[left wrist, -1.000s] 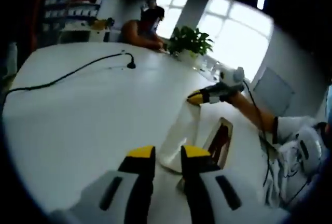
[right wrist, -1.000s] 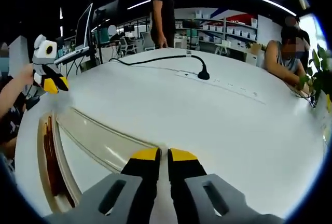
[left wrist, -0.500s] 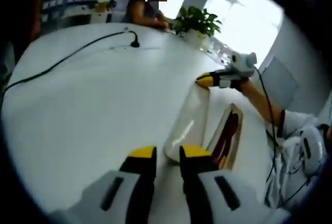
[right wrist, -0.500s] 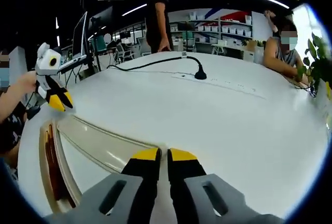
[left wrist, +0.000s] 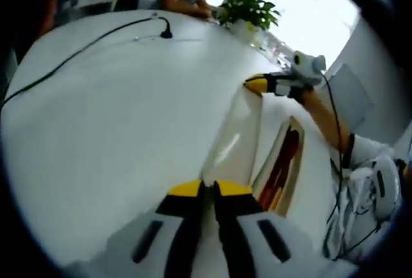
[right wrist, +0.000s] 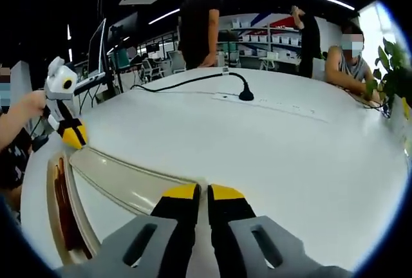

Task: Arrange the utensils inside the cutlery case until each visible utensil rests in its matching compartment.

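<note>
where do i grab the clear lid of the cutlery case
Take the clear lid by its thin short ends, one tongs at each, coming in along its length. It is long, flat and slick, so only the edges offer purchase; both tongs sit there now.

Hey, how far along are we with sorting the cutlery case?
Done: the case lies open, its clear lid beside it. In hand: the left gripper and right gripper each pinch one end of that lid. Left: setting the lid down, then sorting the reddish utensils inside the case.
</note>
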A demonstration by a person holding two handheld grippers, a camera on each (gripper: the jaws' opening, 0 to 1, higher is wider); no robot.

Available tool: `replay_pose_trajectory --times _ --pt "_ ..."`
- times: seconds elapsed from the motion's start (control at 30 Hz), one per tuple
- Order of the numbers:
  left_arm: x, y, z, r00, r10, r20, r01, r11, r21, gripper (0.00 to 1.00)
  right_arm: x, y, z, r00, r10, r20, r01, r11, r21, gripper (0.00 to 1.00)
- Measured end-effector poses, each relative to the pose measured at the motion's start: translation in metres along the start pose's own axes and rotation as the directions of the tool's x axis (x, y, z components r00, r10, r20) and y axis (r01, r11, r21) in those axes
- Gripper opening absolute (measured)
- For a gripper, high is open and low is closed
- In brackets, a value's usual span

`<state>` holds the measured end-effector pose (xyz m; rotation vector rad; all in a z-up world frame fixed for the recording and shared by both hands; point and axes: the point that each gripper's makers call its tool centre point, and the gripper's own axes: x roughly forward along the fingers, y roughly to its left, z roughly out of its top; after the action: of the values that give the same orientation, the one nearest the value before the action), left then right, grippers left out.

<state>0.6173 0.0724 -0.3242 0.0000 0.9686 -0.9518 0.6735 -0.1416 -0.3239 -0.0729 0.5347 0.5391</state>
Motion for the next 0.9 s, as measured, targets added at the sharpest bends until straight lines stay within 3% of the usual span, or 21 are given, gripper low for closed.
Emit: replay_pose_trajectory --times 0.07,0.23,0.53,0.67,0.8,0.9 --pt "0.000 0.002 0.001 1.000 0.016 -0.006 -0.016 1.000 -0.026 0.04 0.000 0.000 0.000 1.000 -0.006 -0.002 0.006 1.000 -0.009 0.04" --pt "0.004 -0.007 0.003 0.999 0.045 -0.006 -0.045 0.999 0.017 0.01 0.000 -0.001 0.000 1.000 -0.013 -0.002 0.013 1.000 -0.019 0.04" --pt "-0.001 0.005 0.011 0.995 0.102 0.005 -0.102 0.993 0.054 0.00 -0.004 -0.002 0.001 1.000 -0.012 0.008 0.012 1.000 -0.008 0.04" --pt "-0.010 0.004 0.020 0.992 0.122 0.034 -0.124 0.988 0.094 0.00 -0.010 -0.001 0.003 0.999 -0.002 0.036 0.002 1.000 0.003 0.03" --pt "-0.021 0.006 0.036 0.984 0.145 0.104 -0.160 0.975 0.151 0.00 -0.016 0.000 0.006 0.999 0.002 0.054 -0.002 1.000 -0.005 0.03" --pt "-0.026 0.007 0.037 0.981 0.154 0.116 -0.172 0.971 0.167 0.00 -0.021 0.003 0.007 0.997 0.021 0.071 -0.021 1.000 -0.006 0.03"
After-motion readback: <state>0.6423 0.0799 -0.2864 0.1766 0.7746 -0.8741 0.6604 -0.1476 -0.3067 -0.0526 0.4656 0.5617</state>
